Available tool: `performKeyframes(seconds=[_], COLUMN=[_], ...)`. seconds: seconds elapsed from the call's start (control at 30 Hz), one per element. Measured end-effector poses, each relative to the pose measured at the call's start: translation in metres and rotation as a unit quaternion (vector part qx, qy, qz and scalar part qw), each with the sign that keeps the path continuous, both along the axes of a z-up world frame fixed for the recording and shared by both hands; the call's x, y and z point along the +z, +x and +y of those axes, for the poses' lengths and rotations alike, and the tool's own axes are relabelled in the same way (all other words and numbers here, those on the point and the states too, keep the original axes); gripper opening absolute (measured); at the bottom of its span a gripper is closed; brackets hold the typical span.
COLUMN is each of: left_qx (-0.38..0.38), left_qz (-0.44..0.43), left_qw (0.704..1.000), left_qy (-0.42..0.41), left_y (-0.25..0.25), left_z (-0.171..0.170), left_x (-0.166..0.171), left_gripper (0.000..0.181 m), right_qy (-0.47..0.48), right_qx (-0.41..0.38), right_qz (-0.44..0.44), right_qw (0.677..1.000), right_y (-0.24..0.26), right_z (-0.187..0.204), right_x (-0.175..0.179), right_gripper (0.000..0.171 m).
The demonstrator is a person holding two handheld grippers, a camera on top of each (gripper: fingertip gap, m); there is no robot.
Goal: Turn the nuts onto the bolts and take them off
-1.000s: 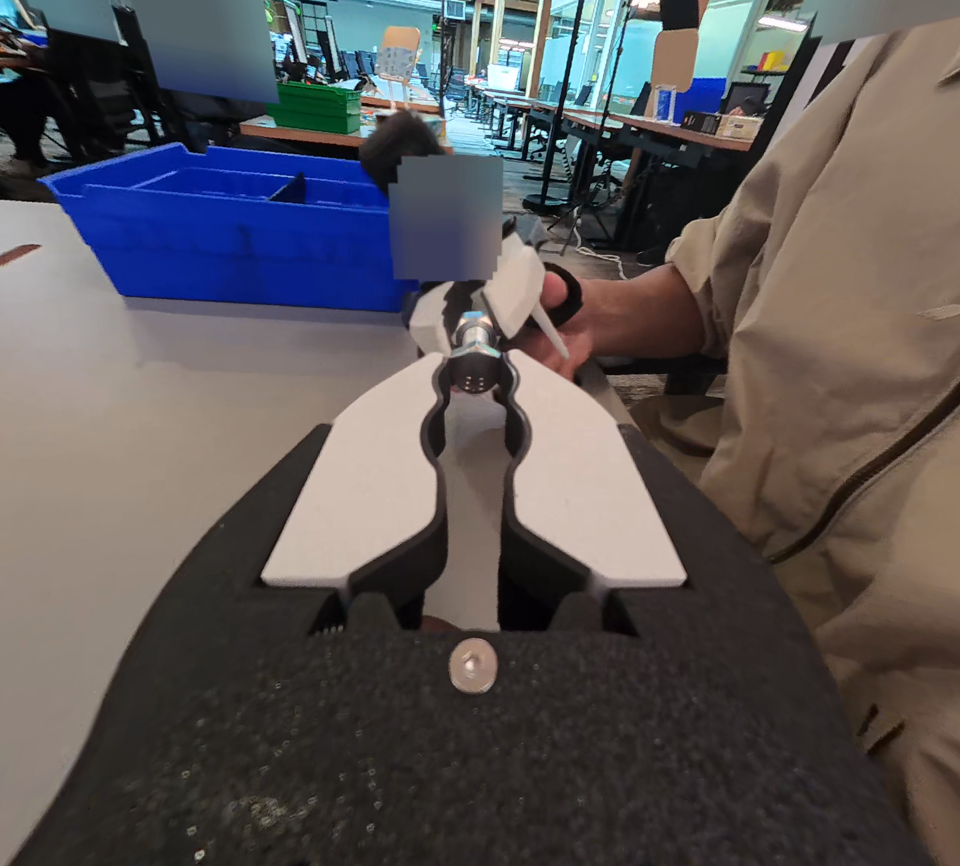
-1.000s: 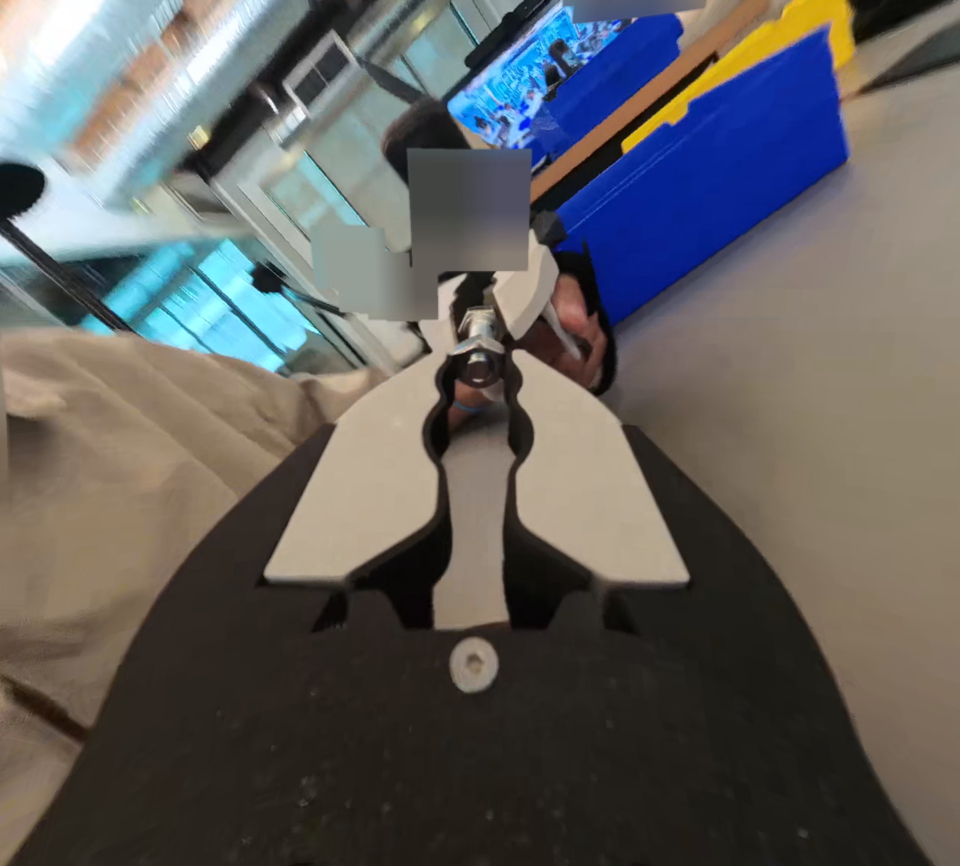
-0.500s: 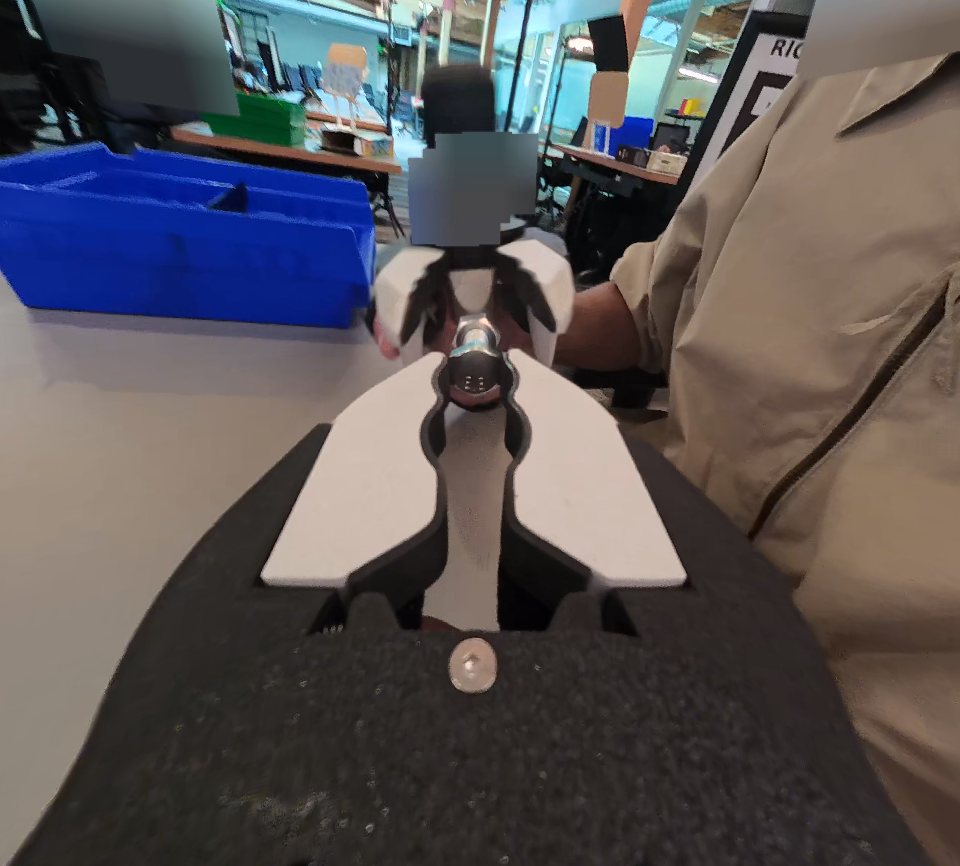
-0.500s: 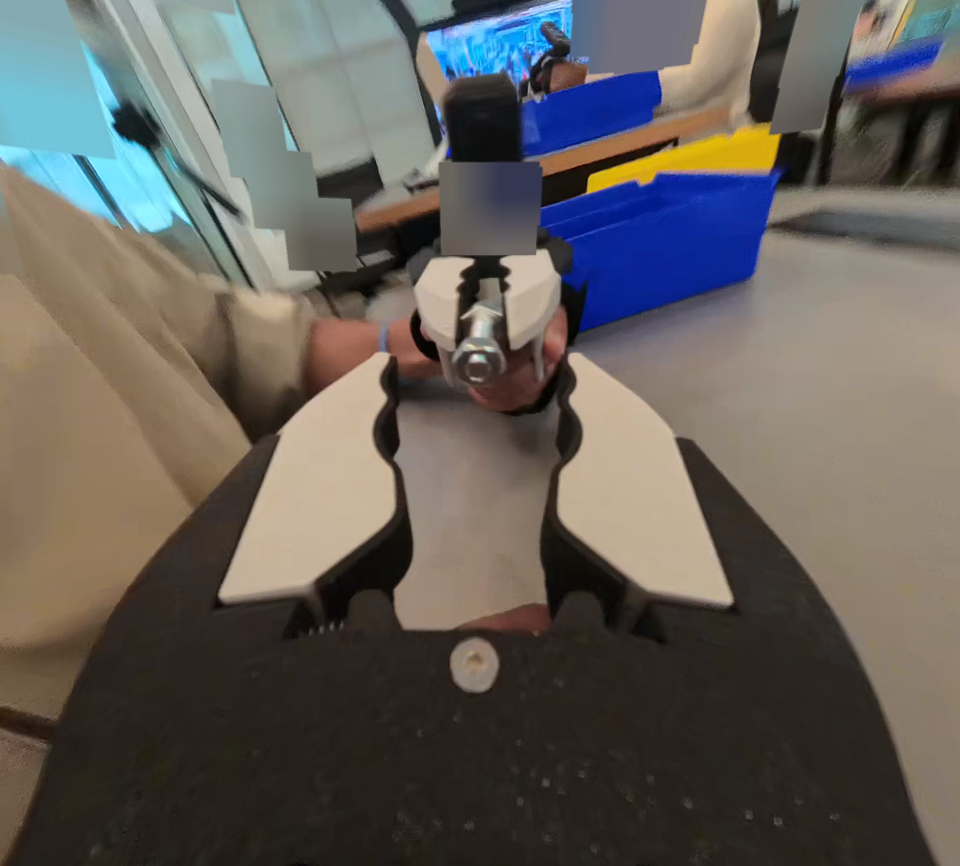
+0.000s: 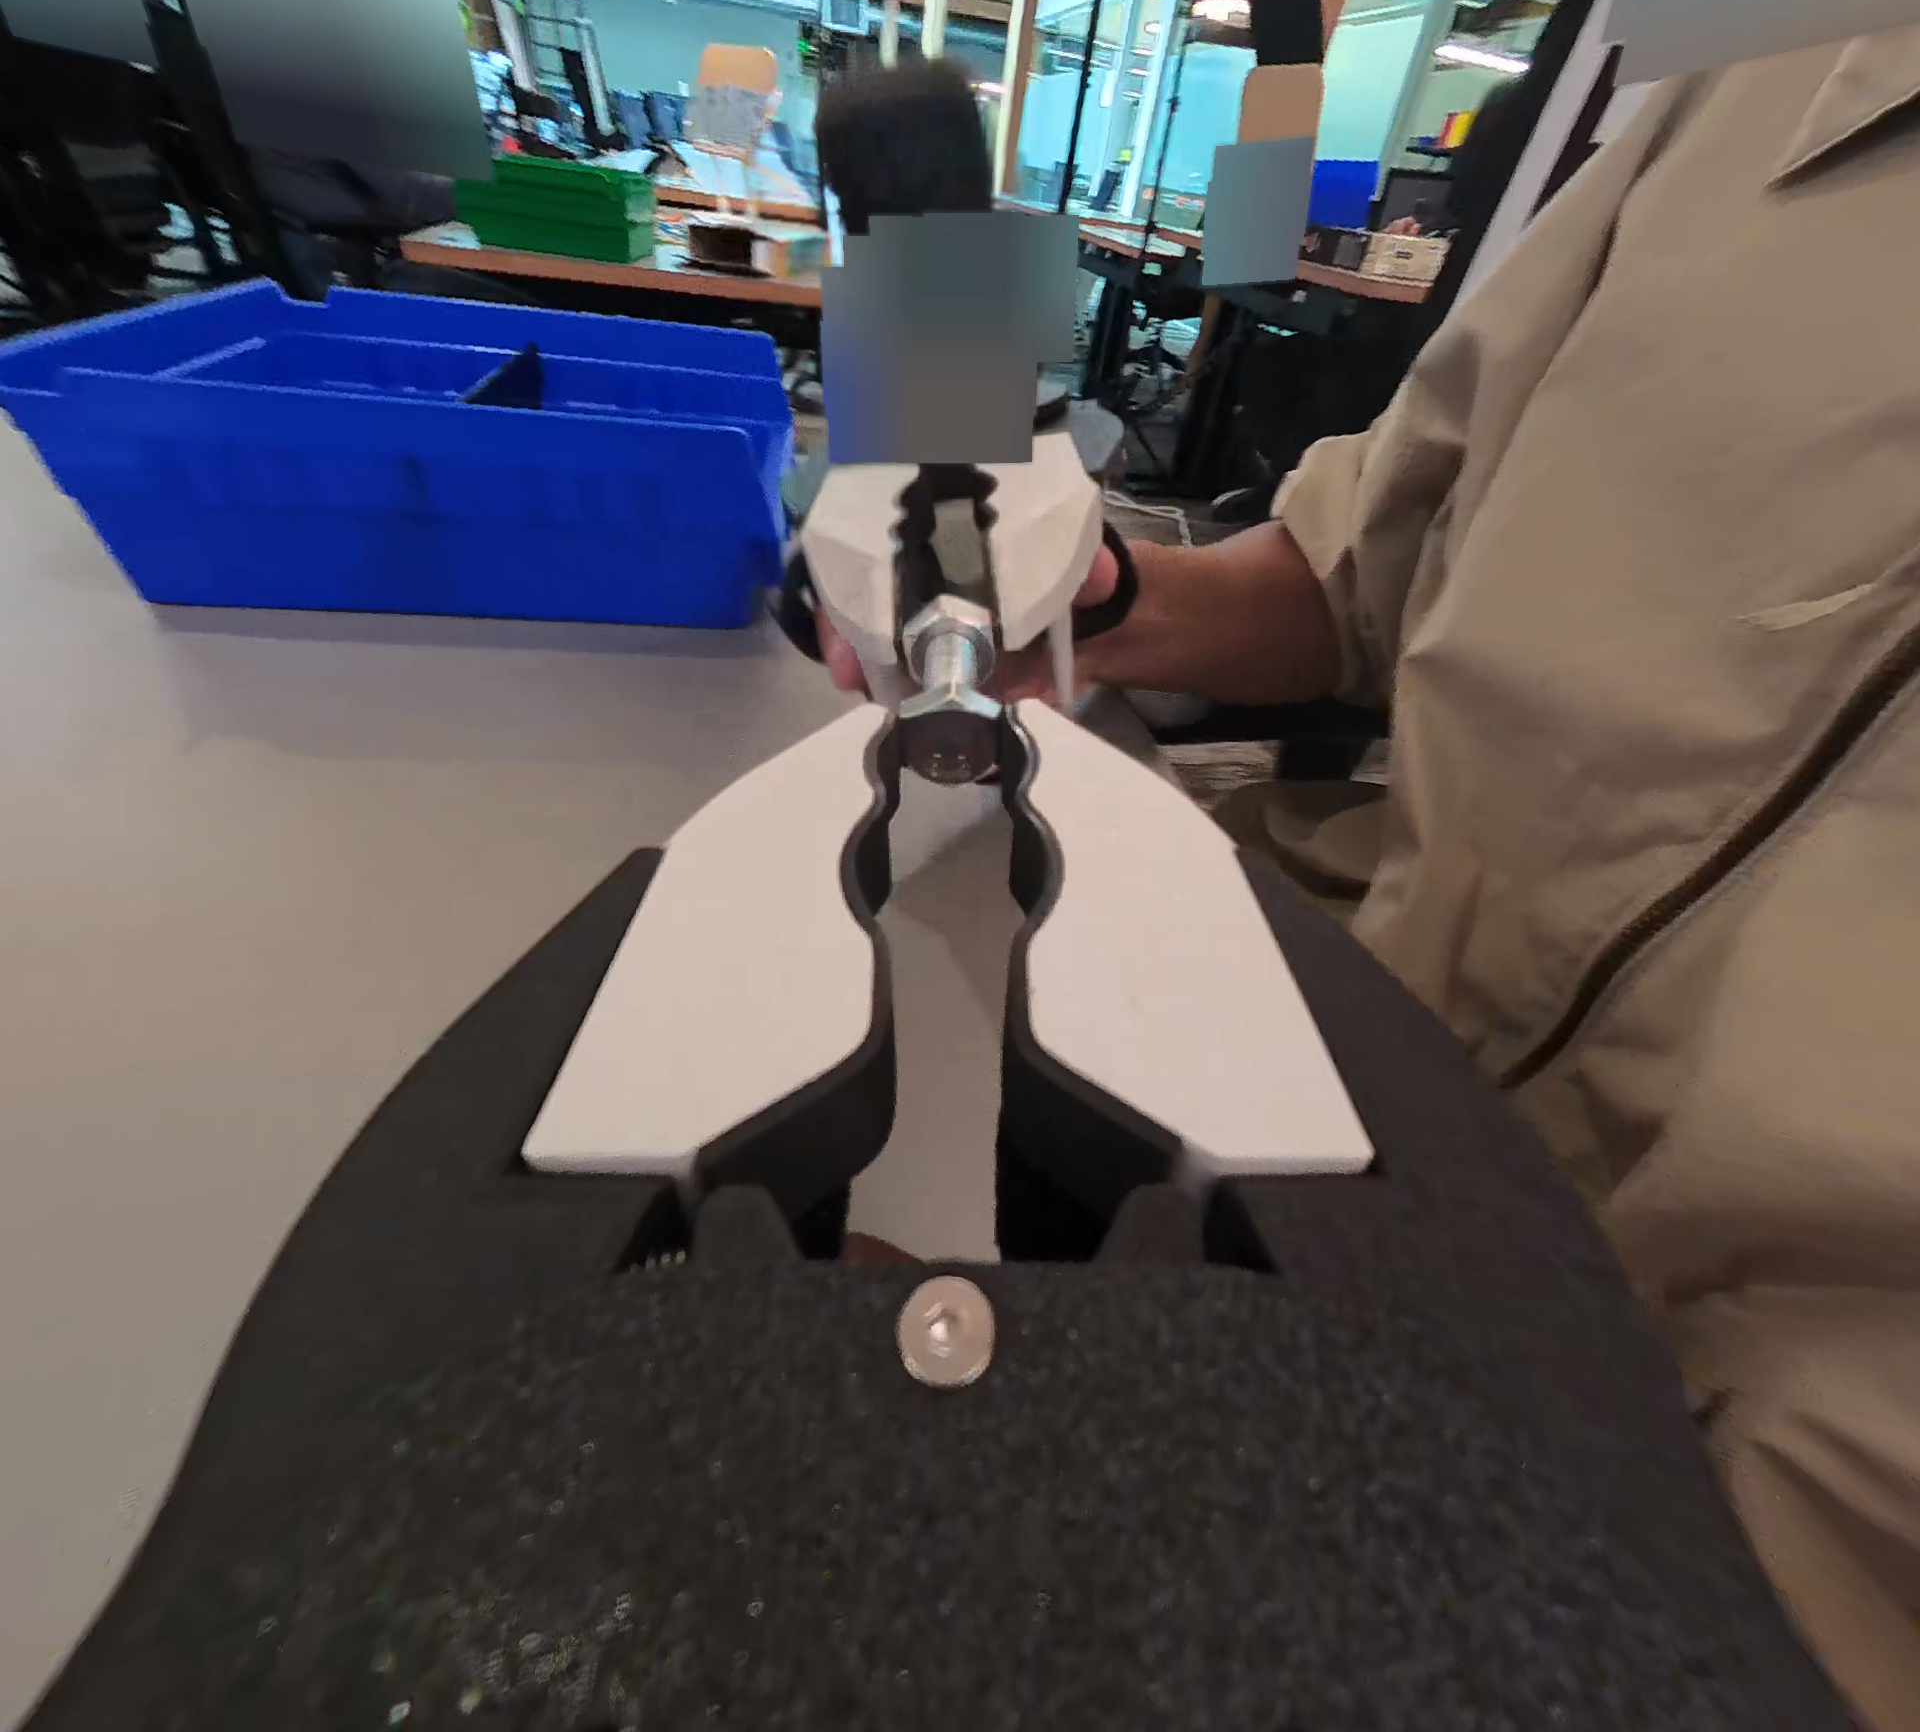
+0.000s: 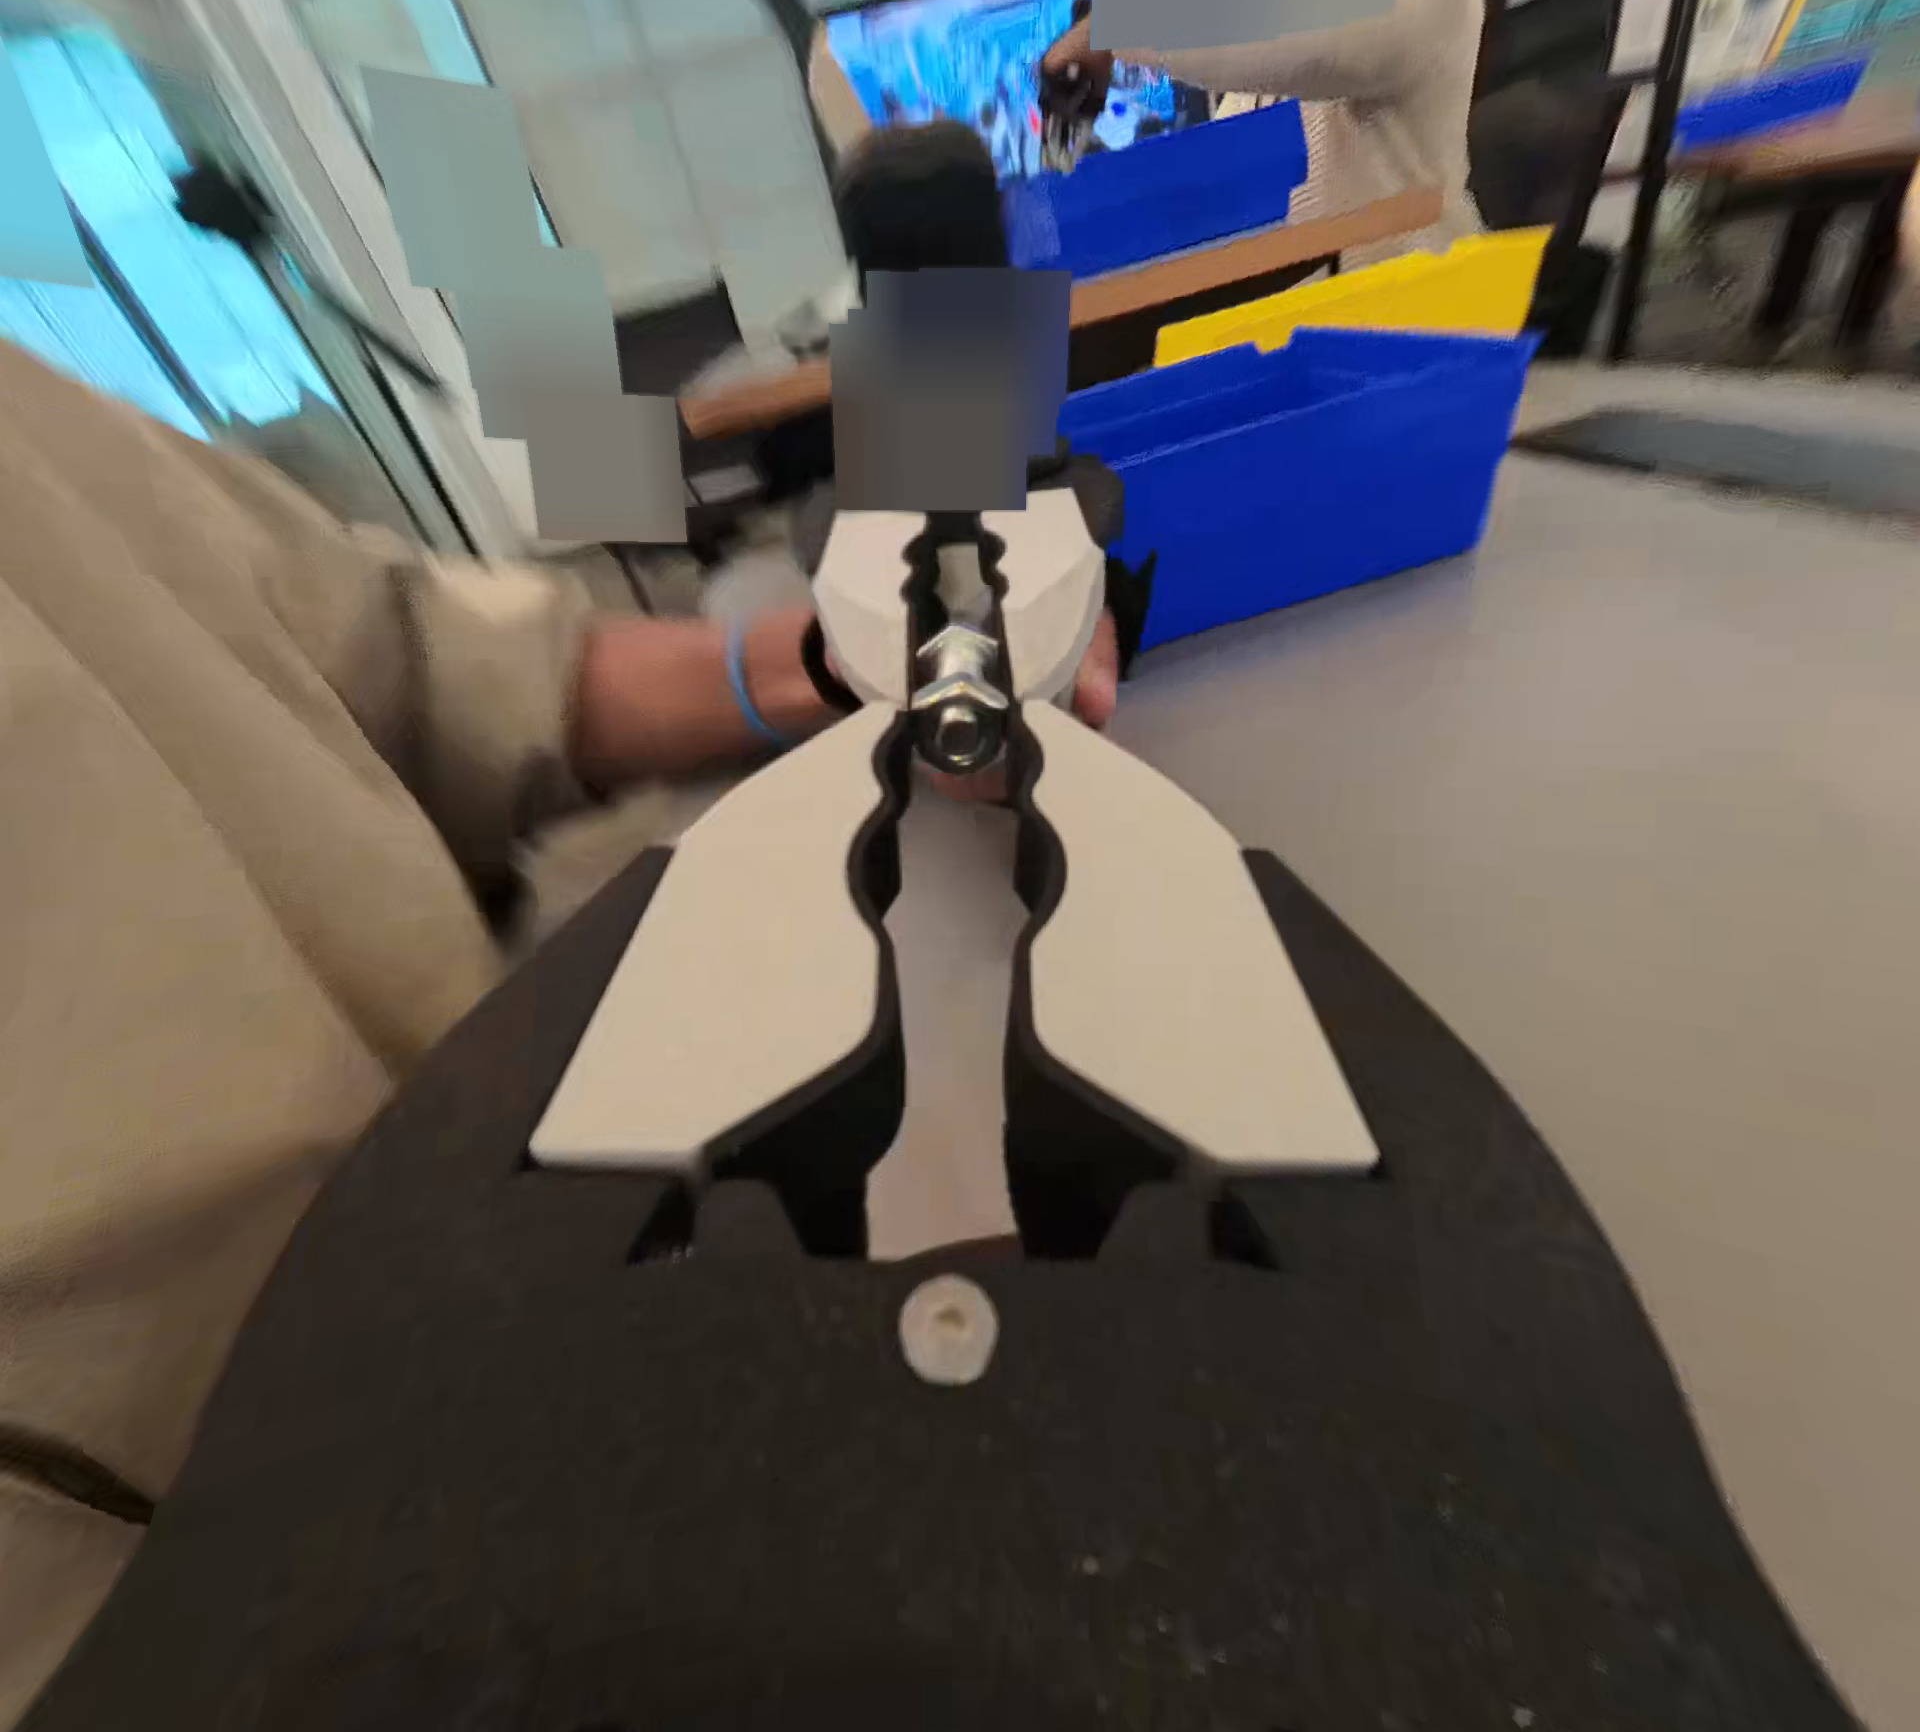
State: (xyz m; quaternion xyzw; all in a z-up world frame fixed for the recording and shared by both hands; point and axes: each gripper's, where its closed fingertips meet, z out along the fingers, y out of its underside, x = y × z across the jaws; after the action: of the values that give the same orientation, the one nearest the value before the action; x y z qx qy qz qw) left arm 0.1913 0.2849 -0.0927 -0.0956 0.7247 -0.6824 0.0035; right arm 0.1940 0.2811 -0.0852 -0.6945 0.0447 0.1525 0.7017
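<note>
My left gripper [image 5: 948, 752] is shut on the hex head of a silver bolt [image 5: 945, 742] and holds it above the grey table [image 5: 312, 851]. The bolt's threaded shank [image 5: 951, 666] points away towards my right gripper [image 5: 948, 612], which faces mine. A silver nut [image 5: 943, 628] sits on the shank, between the right gripper's pads. In the right wrist view my right gripper [image 6: 951, 737] is shut on the nut [image 6: 951, 726], with the bolt's end showing in its middle. Beyond it the left gripper [image 6: 956, 633] holds the bolt's head [image 6: 958, 646].
A blue bin [image 5: 416, 477] stands on the table behind the grippers, and it also shows in the right wrist view [image 6: 1299, 487] with a yellow bin [image 6: 1403, 300] behind it. The person's beige jacket [image 5: 1610, 643] fills the side nearest the table edge.
The right gripper opened and let go of the nut, rolled back to level, and has shut on the nut again. The left gripper kept hold of the bolt.
</note>
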Motion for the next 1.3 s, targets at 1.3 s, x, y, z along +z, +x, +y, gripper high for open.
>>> performKeyframes(seconds=[1.3], left_qx=[-0.007], left_qz=[0.022], left_qw=[0.999], left_qy=[-0.030], left_y=[0.000], left_z=[0.008], left_x=[0.012], left_gripper=[0.018], right_qy=[-0.008], right_qx=[0.066], right_qz=[-0.224], right_qw=[0.972], right_y=[-0.001], right_z=[0.012], right_x=[0.007], right_gripper=[0.018])
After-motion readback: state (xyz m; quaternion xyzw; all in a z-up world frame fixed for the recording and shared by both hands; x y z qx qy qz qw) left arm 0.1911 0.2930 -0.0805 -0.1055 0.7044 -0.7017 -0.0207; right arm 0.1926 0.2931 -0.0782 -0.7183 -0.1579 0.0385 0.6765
